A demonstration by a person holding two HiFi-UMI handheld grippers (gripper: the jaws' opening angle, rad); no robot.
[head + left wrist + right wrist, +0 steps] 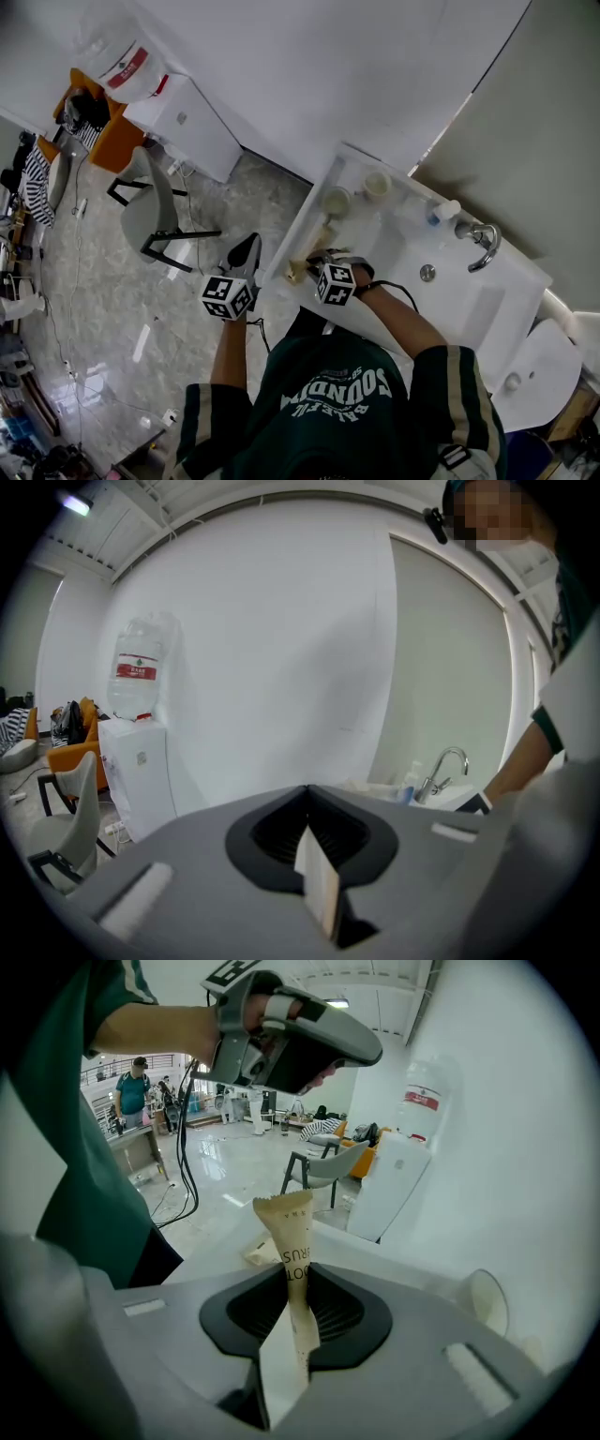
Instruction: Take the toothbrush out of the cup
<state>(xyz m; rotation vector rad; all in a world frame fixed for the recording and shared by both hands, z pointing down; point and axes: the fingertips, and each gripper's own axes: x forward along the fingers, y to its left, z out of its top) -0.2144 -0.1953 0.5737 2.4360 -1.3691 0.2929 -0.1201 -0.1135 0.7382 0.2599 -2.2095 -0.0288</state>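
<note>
Sticking up from the right tool, the wrapped toothbrush is squeezed tight near its low end. It looks light, thin and a bit bendy, so hold the stiff middle. I count one toothbrush, one tan packet past it, and two cups further on. The left tool is closed and empty.

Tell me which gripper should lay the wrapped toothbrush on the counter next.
Right. The right gripper is already clamped on the wrapped toothbrush over the counter. The left gripper is shut and empty, out past the counter's edge.
</note>
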